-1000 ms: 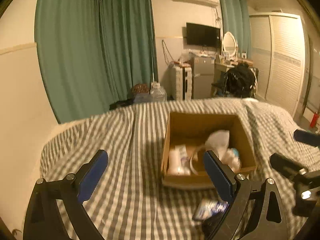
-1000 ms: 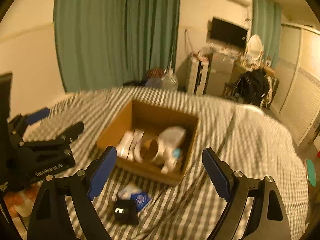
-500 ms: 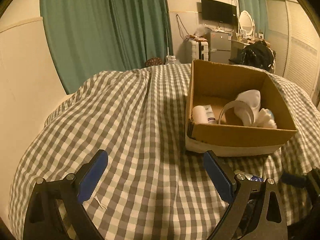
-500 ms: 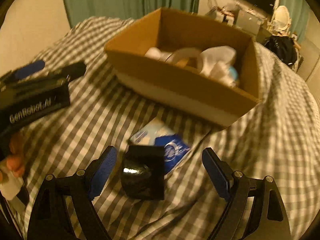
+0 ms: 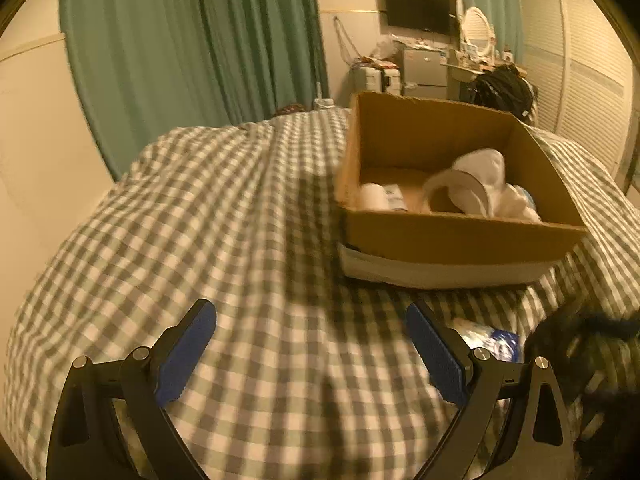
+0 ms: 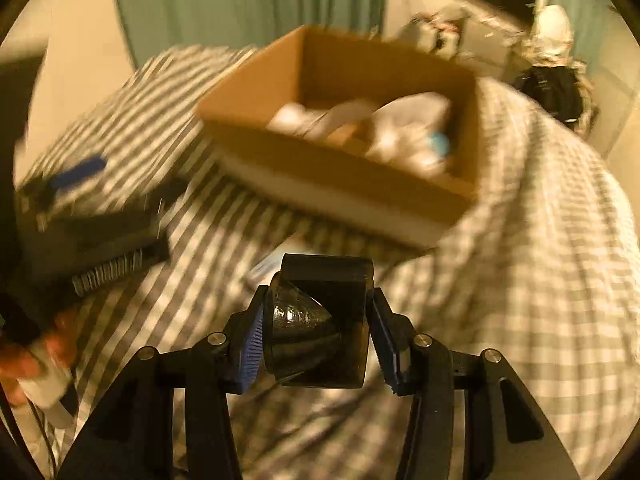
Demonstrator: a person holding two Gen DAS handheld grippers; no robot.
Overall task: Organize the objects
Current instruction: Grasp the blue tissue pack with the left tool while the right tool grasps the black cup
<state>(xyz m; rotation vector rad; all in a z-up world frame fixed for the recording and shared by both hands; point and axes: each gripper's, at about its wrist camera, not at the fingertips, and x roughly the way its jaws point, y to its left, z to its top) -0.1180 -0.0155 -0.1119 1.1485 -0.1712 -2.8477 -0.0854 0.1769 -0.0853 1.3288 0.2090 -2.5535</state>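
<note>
My right gripper [image 6: 318,330] is shut on a dark glossy box-shaped object [image 6: 324,320] and holds it just above the checked bed cover, in front of an open cardboard box [image 6: 340,168]. The box [image 5: 452,236] holds a white bottle [image 5: 374,196], a tape roll [image 5: 456,196] and white items. A blue-and-white packet [image 5: 490,340] lies on the cover in front of the box; in the right wrist view it is mostly hidden behind the held object. My left gripper [image 5: 312,344] is open and empty over the cover, left of the packet.
The checked bed cover [image 5: 224,216] spans both views. Green curtains [image 5: 200,40] hang behind. A wardrobe [image 5: 592,60], a desk with a mirror and a dark bag [image 5: 504,88] stand at the far right. The left gripper's body [image 6: 92,216] shows left in the right wrist view.
My right gripper has closed on the dark object and lifted it off the cover. My left gripper stayed open and dropped lower, close to the cover.
</note>
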